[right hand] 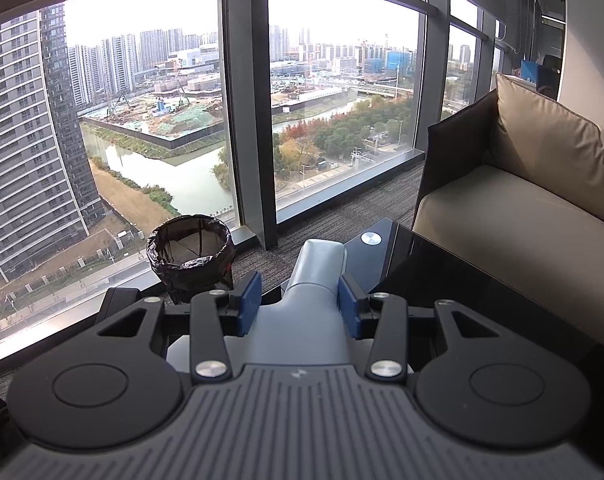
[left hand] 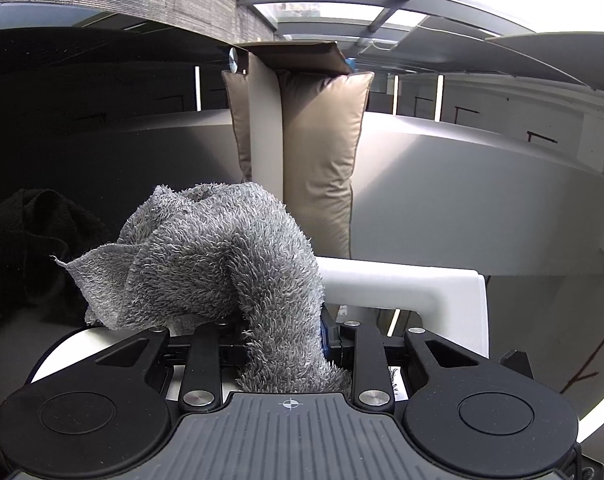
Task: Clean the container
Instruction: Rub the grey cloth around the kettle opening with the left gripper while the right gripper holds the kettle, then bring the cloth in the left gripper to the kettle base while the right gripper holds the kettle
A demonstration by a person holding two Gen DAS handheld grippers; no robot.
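Shaggy grey microfibre cloth (left hand: 222, 264) bunches in the left gripper (left hand: 286, 340), clamped between its jaws, draped against a smooth white plastic container (left hand: 401, 292). Blue-padded, the right gripper (right hand: 298, 304) squeezes a matte grey-blue tapered handle (right hand: 317, 276) above a glossy black table (right hand: 441, 280) corner. No writing reads.

We cannot see the left gripper's (left hand: 282, 332) fingertips; the grey towel (left hand: 222, 256) drapes over them. The white container (left hand: 405, 292) is half hidden behind that towel. The right gripper's (right hand: 298, 308) grey-blue handle (right hand: 313, 280) runs under the housing, lower end hidden. Sofa (right hand: 541, 208) cut off at right edge.
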